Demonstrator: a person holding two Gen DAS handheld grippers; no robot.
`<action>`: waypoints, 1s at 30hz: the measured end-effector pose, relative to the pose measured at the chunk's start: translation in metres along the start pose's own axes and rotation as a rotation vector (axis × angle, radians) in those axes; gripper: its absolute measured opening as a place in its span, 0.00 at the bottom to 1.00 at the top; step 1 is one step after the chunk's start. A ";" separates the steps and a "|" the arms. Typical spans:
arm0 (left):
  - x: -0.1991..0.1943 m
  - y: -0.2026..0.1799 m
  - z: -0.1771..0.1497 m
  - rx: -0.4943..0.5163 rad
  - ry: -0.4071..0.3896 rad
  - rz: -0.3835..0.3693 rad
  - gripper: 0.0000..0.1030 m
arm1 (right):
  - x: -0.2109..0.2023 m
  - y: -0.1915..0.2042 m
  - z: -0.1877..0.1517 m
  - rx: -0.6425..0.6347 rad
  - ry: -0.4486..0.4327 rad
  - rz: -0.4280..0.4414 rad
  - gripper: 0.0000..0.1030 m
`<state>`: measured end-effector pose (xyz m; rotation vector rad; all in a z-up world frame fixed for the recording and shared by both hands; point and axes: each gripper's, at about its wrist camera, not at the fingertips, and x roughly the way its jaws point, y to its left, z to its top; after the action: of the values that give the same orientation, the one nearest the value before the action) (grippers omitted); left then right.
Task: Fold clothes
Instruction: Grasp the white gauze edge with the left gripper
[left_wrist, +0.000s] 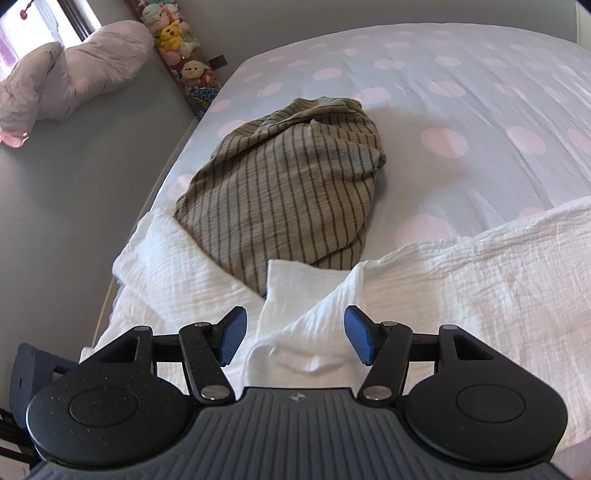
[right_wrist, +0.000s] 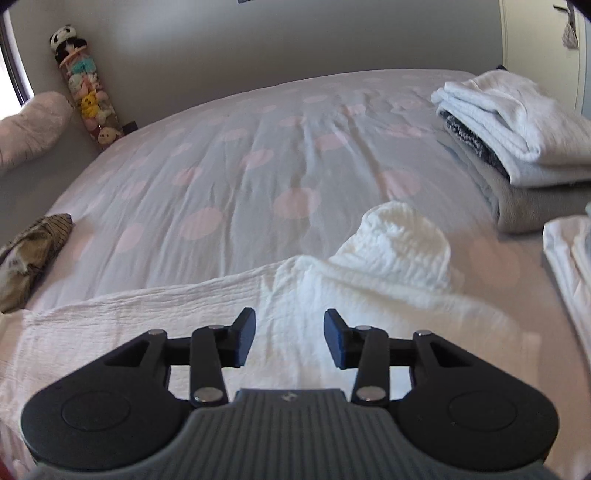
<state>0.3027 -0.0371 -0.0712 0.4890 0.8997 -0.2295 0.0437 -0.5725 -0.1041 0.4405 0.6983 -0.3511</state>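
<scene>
White crinkled cloth (left_wrist: 424, 280) lies spread along the near edge of the bed (left_wrist: 443, 92), under both tools. Left hand-held gripper (left_wrist: 294, 339) hangs over a rumpled fold, jaws apart, gripping nothing. Right hand-held gripper (right_wrist: 289, 338) likewise gapes empty above the cloth. Beyond the cloth, a striped garment (left_wrist: 288, 184) lies crumpled; folded laundry (right_wrist: 517, 147) is stacked to the far right.

One white crinkled cloth (left_wrist: 443, 280), one striped garment (left_wrist: 288, 184) and one stack of folded laundry (right_wrist: 517, 147) (at the bed's right edge); two grippers.
</scene>
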 end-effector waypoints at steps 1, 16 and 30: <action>-0.006 0.008 -0.005 -0.017 0.002 -0.003 0.58 | -0.004 0.005 -0.008 0.024 -0.001 0.022 0.48; -0.014 0.062 -0.082 -0.270 0.078 -0.107 0.60 | -0.015 0.013 -0.059 0.223 -0.044 0.115 0.59; -0.005 0.059 -0.096 -0.335 0.072 -0.251 0.06 | -0.009 0.033 -0.061 0.111 -0.014 0.085 0.59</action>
<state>0.2565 0.0622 -0.0990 0.0734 1.0464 -0.2842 0.0194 -0.5130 -0.1303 0.5706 0.6465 -0.3132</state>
